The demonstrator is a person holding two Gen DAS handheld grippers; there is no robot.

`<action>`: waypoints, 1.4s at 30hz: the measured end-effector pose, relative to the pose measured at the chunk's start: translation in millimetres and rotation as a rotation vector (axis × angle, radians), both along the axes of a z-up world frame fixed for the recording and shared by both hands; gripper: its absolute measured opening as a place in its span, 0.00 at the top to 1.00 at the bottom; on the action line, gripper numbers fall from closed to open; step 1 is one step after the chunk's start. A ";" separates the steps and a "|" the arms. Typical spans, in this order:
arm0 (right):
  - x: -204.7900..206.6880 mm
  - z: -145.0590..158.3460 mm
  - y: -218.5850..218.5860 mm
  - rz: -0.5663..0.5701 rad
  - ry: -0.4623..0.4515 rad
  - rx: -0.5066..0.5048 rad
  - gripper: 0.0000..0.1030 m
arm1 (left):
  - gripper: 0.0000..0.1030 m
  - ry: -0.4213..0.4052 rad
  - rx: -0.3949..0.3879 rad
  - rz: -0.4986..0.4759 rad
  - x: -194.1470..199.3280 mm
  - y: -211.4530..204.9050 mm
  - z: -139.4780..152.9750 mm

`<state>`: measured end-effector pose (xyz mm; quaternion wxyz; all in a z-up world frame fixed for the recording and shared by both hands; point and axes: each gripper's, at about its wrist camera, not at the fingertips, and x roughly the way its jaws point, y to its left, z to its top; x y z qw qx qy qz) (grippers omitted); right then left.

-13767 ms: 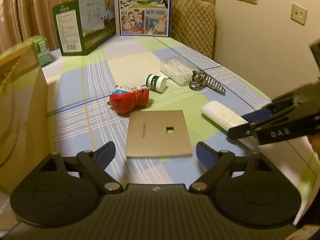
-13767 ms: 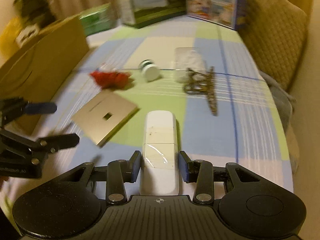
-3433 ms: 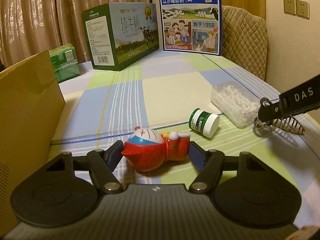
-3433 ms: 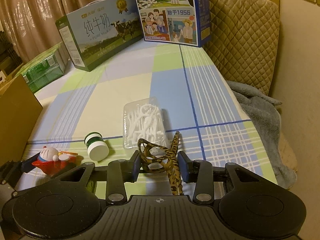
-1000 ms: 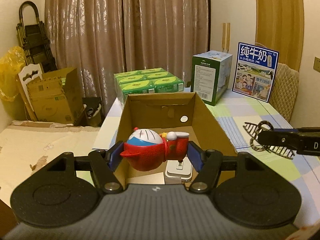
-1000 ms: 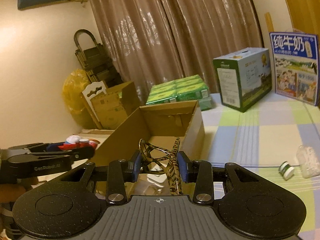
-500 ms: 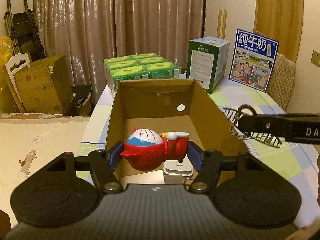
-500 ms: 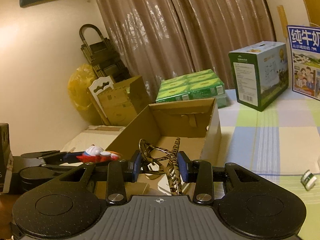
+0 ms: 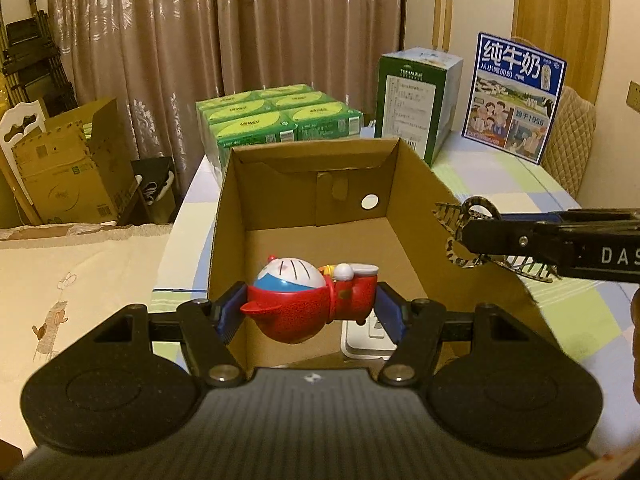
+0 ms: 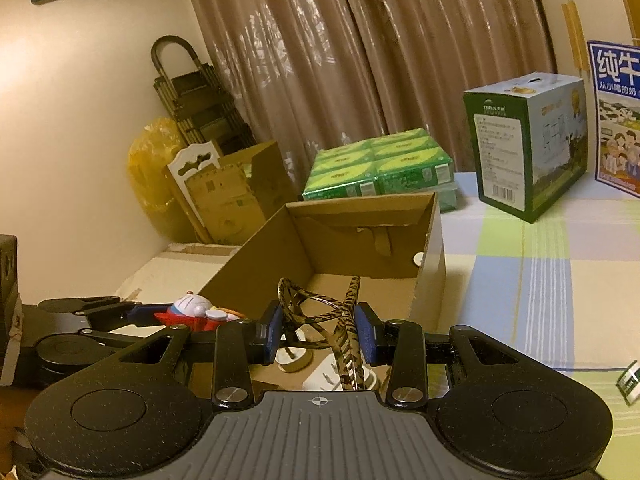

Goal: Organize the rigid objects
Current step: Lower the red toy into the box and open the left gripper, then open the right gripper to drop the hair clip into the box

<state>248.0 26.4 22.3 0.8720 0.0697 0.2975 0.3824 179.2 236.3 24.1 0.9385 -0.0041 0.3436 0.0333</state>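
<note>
My left gripper [image 9: 310,310] is shut on a red and blue cartoon cat toy [image 9: 308,300], held over the near end of the open cardboard box [image 9: 312,148]. The same toy [image 10: 196,312] shows at the left in the right wrist view. My right gripper [image 10: 320,330] is shut on a leopard-print hair claw clip [image 10: 336,324], just above the box's near right wall [image 10: 430,264]. From the left wrist view that clip [image 9: 464,236] hangs over the box's right rim. A white power strip [image 9: 368,336] lies on the box floor.
The box stands at the left end of a checked tablecloth [image 10: 540,280]. Behind it are green drink packs [image 9: 276,116], a green milk carton box [image 9: 416,92] and a blue milk box [image 9: 516,96]. A small green-and-white jar [image 10: 630,380] lies on the cloth at right. Floor boxes [image 9: 68,160] stand left.
Both grippers have moved closer to the box and slightly down; the box now looms larger. The clip has come over the box's right rim. Both grips are unchanged.
</note>
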 end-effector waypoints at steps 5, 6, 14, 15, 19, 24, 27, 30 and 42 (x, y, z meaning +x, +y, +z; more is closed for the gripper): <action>4.5 -2.6 5.7 0.006 0.004 -0.012 0.65 | 0.38 0.029 0.009 -0.012 10.4 2.6 -8.9; 5.7 -3.3 6.6 0.007 0.004 -0.015 0.65 | 0.38 0.036 0.010 -0.015 12.2 2.8 -11.3; 13.0 -6.8 10.9 0.010 0.009 -0.026 0.65 | 0.38 0.082 0.043 -0.049 25.6 -2.7 -25.5; 12.9 -7.0 11.2 0.012 0.009 -0.027 0.66 | 0.38 0.087 0.043 -0.049 27.1 -2.6 -27.5; 13.2 -8.0 14.6 0.022 0.007 -0.037 0.66 | 0.38 0.103 0.030 -0.043 32.4 -1.4 -32.2; 15.7 -9.4 16.1 0.023 0.014 -0.044 0.66 | 0.38 0.111 0.030 -0.041 35.6 -0.6 -33.3; 16.9 -10.2 16.4 0.022 0.017 -0.047 0.66 | 0.38 0.113 0.020 -0.034 36.5 1.2 -33.8; 17.3 -10.7 16.9 0.021 0.020 -0.049 0.65 | 0.38 0.118 0.028 -0.037 37.8 0.8 -34.0; 17.4 -11.3 15.4 0.014 0.027 -0.051 0.65 | 0.38 0.100 0.043 -0.038 36.0 -1.2 -31.7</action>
